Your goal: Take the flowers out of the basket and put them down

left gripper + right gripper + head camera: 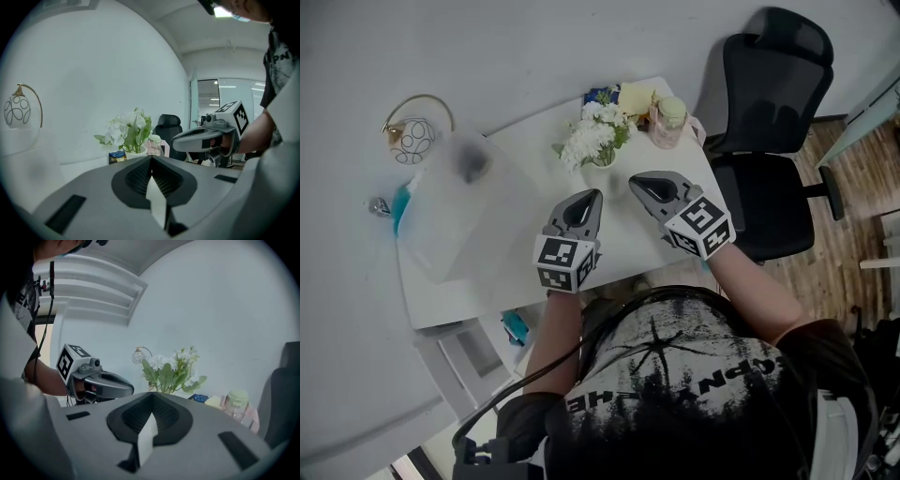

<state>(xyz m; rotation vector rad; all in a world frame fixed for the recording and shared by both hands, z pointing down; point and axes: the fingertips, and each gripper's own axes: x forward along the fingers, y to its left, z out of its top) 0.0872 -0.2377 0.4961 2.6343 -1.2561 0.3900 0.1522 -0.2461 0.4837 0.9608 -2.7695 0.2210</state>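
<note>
Left fingers: the left gripper (152, 157) is clenched shut on nothing, with its ribbed dark pads meeting at the tip.
Right fingers: same deal on the right gripper (153, 393), pinched closed and empty.
Gripper look: smooth grey plastic shells tapering to a beak, each with a black-and-white marker cube at the back.
Hover spot: both hang side by side over the white surface (623, 239), noses toward 12 o'clock.
Flowers: the flowers (592, 139) are at 12 o'clock from the fingers, near the far edge and clear of both grippers. They stand upright in a small white pot (136, 152).
Progress: honestly could go two ways. If that pot counts as the basket, the lifting out and setting down are what's left. If the basket is somewhere I can't see, then the bunch is already down on the surface, pot and all. I can't spot anything woven.
Flower feel: soft white clustered blooms, thin green stems and floppy leaves, so probably light and easy to crush.
Pot: round with a smooth rim, looks hard.
Neighbours: a clear jar with a pale green lid (669, 120) sits at 2 o'clock of the flowers.
Further out: a gold-arched lamp with a patterned globe (412, 136) at 10 o'clock, and a black office chair (769, 141) at 2 o'clock.
</note>
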